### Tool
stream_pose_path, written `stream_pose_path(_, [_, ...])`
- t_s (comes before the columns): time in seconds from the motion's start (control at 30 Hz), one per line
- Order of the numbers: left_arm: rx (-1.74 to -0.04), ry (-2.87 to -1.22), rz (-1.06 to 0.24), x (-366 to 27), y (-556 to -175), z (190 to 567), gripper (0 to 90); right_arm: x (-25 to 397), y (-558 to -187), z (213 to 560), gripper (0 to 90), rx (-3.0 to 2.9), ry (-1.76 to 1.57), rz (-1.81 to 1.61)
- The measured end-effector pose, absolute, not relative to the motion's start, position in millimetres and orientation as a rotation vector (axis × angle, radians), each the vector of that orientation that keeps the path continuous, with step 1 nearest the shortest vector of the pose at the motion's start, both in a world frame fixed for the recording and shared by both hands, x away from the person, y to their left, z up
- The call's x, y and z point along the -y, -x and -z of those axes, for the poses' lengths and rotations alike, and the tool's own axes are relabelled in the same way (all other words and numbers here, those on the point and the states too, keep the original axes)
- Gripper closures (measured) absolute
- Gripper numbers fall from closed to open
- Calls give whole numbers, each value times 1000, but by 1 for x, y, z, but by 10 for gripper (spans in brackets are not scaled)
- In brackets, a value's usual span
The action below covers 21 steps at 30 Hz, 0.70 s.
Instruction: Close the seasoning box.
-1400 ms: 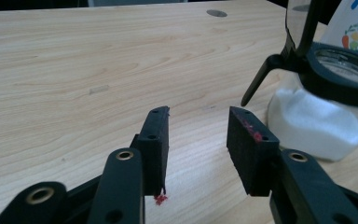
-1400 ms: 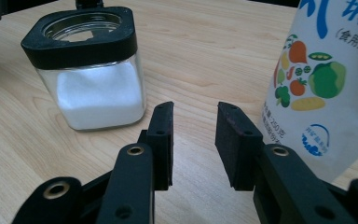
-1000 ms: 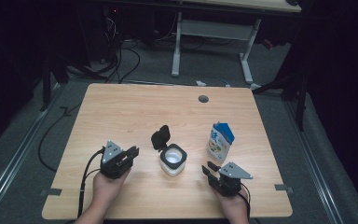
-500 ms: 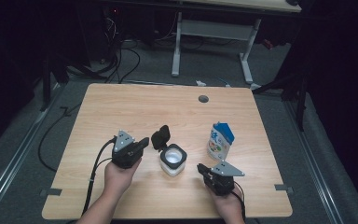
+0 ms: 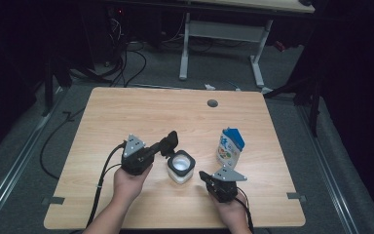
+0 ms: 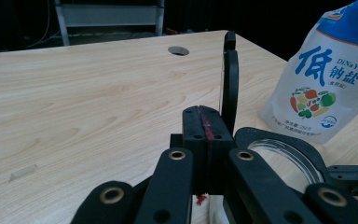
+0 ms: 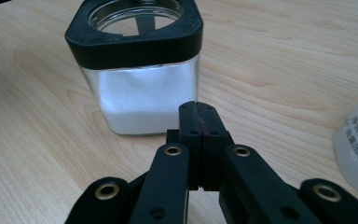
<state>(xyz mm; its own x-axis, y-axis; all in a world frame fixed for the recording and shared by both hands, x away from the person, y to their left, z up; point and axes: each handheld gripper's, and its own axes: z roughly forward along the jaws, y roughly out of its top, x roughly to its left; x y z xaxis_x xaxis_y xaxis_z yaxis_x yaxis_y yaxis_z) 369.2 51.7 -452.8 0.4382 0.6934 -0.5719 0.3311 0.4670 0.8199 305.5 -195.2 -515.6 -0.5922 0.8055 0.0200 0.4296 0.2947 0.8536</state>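
The jar (image 5: 180, 166) stands open, lid (image 6: 229, 88) raised; both grippers' jaws are pressed together, empty. The left gripper (image 5: 164, 146) is best kept clear of the lid hinge; the right gripper (image 5: 203, 176) is best opened first.

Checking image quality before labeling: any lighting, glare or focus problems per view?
High view: table evenly lit, surroundings nearly black, mild softness. Left gripper view: salt bag print readable, near black jaws soft and low in detail. Right gripper view: jar fairly sharp, faint reflections on its glass, no strong glare; the bag at right is cut off by the frame.
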Motion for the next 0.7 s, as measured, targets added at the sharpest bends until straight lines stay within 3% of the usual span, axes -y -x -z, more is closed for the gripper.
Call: stream_pose_path(0.7, [-1098,-1168,-240,-31,-345,465,900,189,-304,515,900,-2163,-1077,-1222])
